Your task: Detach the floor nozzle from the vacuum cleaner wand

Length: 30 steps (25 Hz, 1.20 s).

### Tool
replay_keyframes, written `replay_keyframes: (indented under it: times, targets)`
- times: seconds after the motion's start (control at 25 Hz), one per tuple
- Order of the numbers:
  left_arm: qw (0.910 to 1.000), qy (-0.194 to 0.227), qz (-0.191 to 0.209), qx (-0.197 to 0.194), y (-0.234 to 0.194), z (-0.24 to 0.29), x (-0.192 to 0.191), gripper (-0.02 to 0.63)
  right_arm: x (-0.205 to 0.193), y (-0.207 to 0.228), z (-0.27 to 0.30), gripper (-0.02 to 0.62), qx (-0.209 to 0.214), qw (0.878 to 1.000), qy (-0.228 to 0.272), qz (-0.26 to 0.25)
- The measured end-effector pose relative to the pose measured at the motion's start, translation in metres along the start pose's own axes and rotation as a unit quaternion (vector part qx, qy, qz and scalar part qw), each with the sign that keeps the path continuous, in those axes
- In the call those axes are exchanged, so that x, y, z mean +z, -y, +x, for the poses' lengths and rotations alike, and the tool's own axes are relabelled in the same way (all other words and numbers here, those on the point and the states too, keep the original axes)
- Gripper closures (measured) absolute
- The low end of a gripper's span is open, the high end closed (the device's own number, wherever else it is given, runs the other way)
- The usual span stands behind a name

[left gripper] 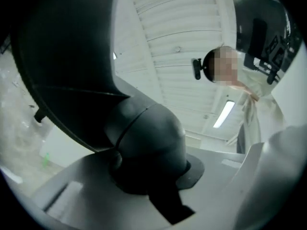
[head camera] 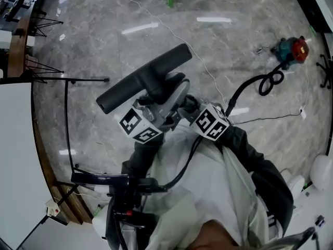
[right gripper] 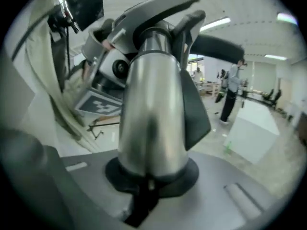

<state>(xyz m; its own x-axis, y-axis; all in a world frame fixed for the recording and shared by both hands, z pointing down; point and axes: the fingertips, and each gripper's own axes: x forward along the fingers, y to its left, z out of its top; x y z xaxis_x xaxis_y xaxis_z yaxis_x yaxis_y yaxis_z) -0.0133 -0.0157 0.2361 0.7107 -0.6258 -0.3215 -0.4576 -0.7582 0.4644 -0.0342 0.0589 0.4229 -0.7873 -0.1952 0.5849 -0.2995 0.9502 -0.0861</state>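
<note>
The dark floor nozzle (head camera: pixel 143 79) is lifted off the floor at mid-frame, its long head tilted. My left gripper (head camera: pixel 156 108) is shut on the nozzle's rounded neck (left gripper: pixel 148 143), with the wide head (left gripper: pixel 67 66) looming above it. My right gripper (head camera: pixel 184 105) is shut on the silver wand tube (right gripper: pixel 153 109), which stands up between its jaws. The tube's top end runs into the nozzle's grey neck fitting (right gripper: pixel 158 13). The left gripper's marker cube (right gripper: pixel 103 102) shows just behind the tube. The two grippers sit close side by side.
A red and teal vacuum body (head camera: pixel 291 50) with a black hose (head camera: pixel 268 82) lies on the marble floor at the right. A thin white cable (head camera: pixel 203 66) crosses the floor. A black stand (head camera: pixel 67 119) and a white table (head camera: pixel 15 155) are at the left. A person (right gripper: pixel 232 92) stands far off.
</note>
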Motion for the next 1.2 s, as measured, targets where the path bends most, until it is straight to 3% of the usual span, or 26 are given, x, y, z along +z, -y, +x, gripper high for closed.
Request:
replay_keyframes:
  times: [0.08, 0.12, 0.2, 0.28, 0.36, 0.44, 0.52, 0.56, 0.64, 0.76, 0.84, 0.92, 0.96, 1.04, 1.12, 1.2]
  targets:
    - [0.9987, -0.011, 0.002, 0.05, -0.011, -0.002, -0.003, 0.535, -0.002, 0.013, 0.005, 0.554, -0.075, 0.997, -0.003, -0.003]
    - [0.9985, -0.012, 0.008, 0.052, -0.01, -0.003, -0.003, 0.535, -0.002, 0.015, 0.005, 0.554, -0.09, 0.996, 0.0, -0.008]
    - [0.9996, -0.007, 0.025, 0.011, 0.004, -0.003, 0.0, 0.535, -0.001, 0.011, 0.004, 0.554, -0.073, 0.997, 0.009, -0.025]
    - [0.997, 0.001, 0.041, -0.066, 0.028, -0.005, 0.003, 0.534, 0.0, -0.004, -0.002, 0.552, -0.005, 0.999, 0.015, -0.046]
    - [0.9886, 0.009, 0.046, -0.143, 0.051, -0.008, 0.004, 0.532, -0.001, -0.025, -0.014, 0.552, 0.109, 0.992, 0.018, -0.058]
    - [0.9791, 0.009, 0.031, -0.201, 0.068, -0.007, 0.001, 0.531, -0.005, -0.046, -0.032, 0.552, 0.233, 0.971, 0.008, -0.052]
    - [0.9759, 0.009, 0.007, -0.218, 0.071, -0.003, -0.004, 0.531, -0.012, -0.054, -0.043, 0.552, 0.303, 0.952, -0.01, -0.037]
    - [0.9792, 0.015, -0.001, -0.203, 0.065, -0.001, -0.004, 0.531, -0.015, -0.052, -0.043, 0.552, 0.308, 0.951, -0.017, -0.03]
    - [0.9891, 0.031, -0.006, -0.144, 0.044, 0.001, -0.001, 0.531, -0.013, -0.04, -0.034, 0.554, 0.258, 0.966, -0.016, -0.018]
    - [0.9977, 0.019, 0.004, -0.065, 0.021, 0.003, -0.002, 0.535, -0.006, -0.017, -0.013, 0.554, 0.109, 0.994, 0.001, -0.012]
    - [1.0, -0.002, 0.007, 0.003, 0.003, 0.001, -0.003, 0.535, -0.005, 0.0, -0.001, 0.554, 0.002, 1.0, 0.004, -0.006]
    - [0.9977, -0.017, 0.002, 0.066, -0.015, -0.002, -0.005, 0.535, -0.006, 0.011, 0.006, 0.554, -0.062, 0.998, -0.001, 0.002]
    - [0.9969, -0.019, 0.001, 0.076, -0.018, -0.003, -0.005, 0.535, -0.006, 0.012, 0.008, 0.554, -0.067, 0.998, -0.002, 0.003]
    - [0.999, -0.014, 0.005, 0.043, -0.009, -0.001, -0.003, 0.535, -0.004, 0.007, 0.005, 0.554, -0.038, 0.999, 0.002, -0.007]
    - [0.999, -0.003, 0.019, -0.041, 0.019, 0.002, 0.0, 0.534, -0.002, -0.007, -0.005, 0.554, 0.035, 0.999, 0.016, -0.027]
    - [0.99, 0.006, 0.03, -0.137, 0.05, 0.0, 0.002, 0.534, -0.003, -0.028, -0.022, 0.554, 0.151, 0.987, 0.022, -0.046]
